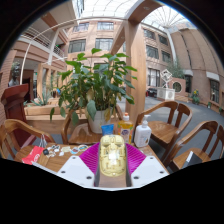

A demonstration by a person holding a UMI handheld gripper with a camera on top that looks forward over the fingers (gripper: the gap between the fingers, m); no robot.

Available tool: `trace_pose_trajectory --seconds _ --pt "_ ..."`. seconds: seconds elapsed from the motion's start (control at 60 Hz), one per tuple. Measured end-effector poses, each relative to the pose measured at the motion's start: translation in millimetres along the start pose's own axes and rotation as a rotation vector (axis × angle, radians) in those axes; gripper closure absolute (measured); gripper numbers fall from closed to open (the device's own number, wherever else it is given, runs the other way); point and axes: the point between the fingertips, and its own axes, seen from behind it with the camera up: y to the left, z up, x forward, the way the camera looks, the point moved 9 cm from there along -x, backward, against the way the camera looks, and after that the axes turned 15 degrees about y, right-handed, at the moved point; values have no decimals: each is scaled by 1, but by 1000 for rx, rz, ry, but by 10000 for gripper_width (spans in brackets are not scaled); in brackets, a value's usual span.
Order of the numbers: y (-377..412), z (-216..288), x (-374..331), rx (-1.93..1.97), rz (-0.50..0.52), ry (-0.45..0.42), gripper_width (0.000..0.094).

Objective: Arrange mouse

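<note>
My gripper (112, 160) is shut on a pale yellow, see-through mouse (112, 155). The mouse stands upright between the two magenta pads (91, 158), which press on both its sides. It is held up in the air, above a wooden table (55, 160) that lies below and beyond the fingers. The mouse's lower end is hidden between the white finger bodies.
A large potted green plant (95, 85) stands just beyond the fingers. A white bottle (142, 133) and a small yellow-capped bottle (126, 128) stand right of it. Wooden chairs (175, 120) ring the table. Small items (35, 154) lie at the left.
</note>
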Motion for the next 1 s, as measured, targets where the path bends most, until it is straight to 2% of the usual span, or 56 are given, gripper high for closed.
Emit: trace_pose_trajectory --seconds 0.1,0.167,0.25,0.383,0.4,0.417,0.433,0.483,0.583,0.667,0.733,0.75,0.833,0.883,0.933,1.0 --pt "56 42 -63 2 95 -141 580" --pt "94 44 -78 -27 182 -158 580" --pt "166 3 -87 -90 249 -137 581" --pt "247 -81 -30 -195 314 126 584" --pt "251 -107 -26 -208 322 152 583" --pt "259 -102 -18 -217 314 184 582" --pt "262 -127 -14 -230 316 206 580" --pt "274 -162 12 -244 315 256 579" --pt "285 -189 10 -239 286 331 552" --pt "289 -203 21 -213 290 368 479" --pt "287 -202 17 -215 280 348 422" --pt "286 -195 17 -216 278 353 381" --pt "283 -190 0 -222 268 323 61" --pt "279 -184 -14 -218 263 304 104" --pt "273 -175 -33 -208 251 285 72" --pt "268 -168 -61 -200 247 257 76"
